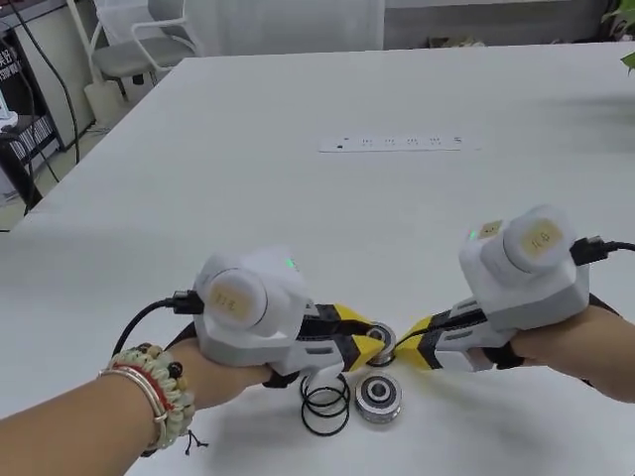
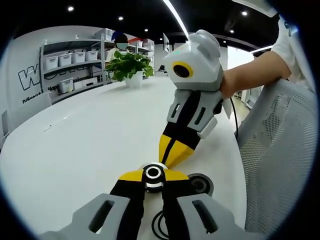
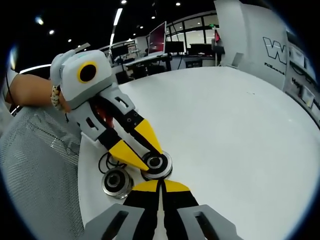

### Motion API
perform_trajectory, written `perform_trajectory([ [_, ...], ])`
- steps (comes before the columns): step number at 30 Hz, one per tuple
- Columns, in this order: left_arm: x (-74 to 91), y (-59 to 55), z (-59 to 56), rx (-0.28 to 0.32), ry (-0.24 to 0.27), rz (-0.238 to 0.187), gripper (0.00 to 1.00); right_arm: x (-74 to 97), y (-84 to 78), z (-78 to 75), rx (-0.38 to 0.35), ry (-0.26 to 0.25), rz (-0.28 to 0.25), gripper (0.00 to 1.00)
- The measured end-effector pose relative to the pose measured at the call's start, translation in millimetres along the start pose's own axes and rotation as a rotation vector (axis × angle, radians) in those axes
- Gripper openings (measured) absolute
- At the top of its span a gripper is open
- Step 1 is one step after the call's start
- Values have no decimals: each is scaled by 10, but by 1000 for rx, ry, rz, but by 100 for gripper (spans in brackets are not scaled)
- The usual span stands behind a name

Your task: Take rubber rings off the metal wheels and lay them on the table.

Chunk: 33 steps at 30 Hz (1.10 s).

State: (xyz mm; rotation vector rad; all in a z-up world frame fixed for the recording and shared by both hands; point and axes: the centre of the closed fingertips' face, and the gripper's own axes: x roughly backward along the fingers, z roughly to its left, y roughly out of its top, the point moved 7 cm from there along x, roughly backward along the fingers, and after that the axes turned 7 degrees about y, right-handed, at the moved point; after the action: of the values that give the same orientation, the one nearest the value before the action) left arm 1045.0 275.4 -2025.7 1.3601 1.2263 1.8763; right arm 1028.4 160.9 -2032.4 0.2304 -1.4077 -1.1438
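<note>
Claws meet near the front edge of the white bench (image 1: 298,198). The left claw (image 1: 369,344) is clamped on a metal wheel (image 2: 153,173). The right claw (image 3: 161,186) has its jaws pressed together, tips at that wheel's rim; whether they pinch a ring there cannot be told. A second wheel (image 1: 378,394) lies flat on the bench just beside the claws. Loose black rubber rings (image 1: 325,399) lie overlapping next to it, under the left claw's body.
</note>
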Motion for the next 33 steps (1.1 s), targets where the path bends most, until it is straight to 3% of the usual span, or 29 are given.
perform_trajectory([
  [3,1,1,6,1,2,2,7,-6,3,-10,-55,-13,5,0],
  [6,2,2,6,1,2,1,7,-9,-5,-20,-203,-11,-1,0],
  [8,2,1,7,0,2,0,7,-8,-10,-31,-222,-10,-4,0],
  [12,2,3,8,-6,1,1,7,0,-14,-46,-349,-3,-29,0],
  [15,3,2,6,-6,4,3,7,32,-28,-48,-427,26,-86,0],
  [20,4,0,9,-6,1,2,7,46,-53,-36,-524,65,-134,0],
  [22,4,-1,10,-7,0,2,7,71,-17,-64,-558,62,-196,0],
  [23,4,-2,11,-7,-1,2,7,102,20,-54,-595,94,-228,0],
  [24,3,-2,12,-7,1,2,7,123,20,-28,-646,118,-221,0],
  [26,1,-1,7,-7,-2,1,7,92,-5,-19,-571,89,-198,0],
  [33,-1,-1,0,-12,0,3,7,106,43,-4,-566,95,-188,0],
])
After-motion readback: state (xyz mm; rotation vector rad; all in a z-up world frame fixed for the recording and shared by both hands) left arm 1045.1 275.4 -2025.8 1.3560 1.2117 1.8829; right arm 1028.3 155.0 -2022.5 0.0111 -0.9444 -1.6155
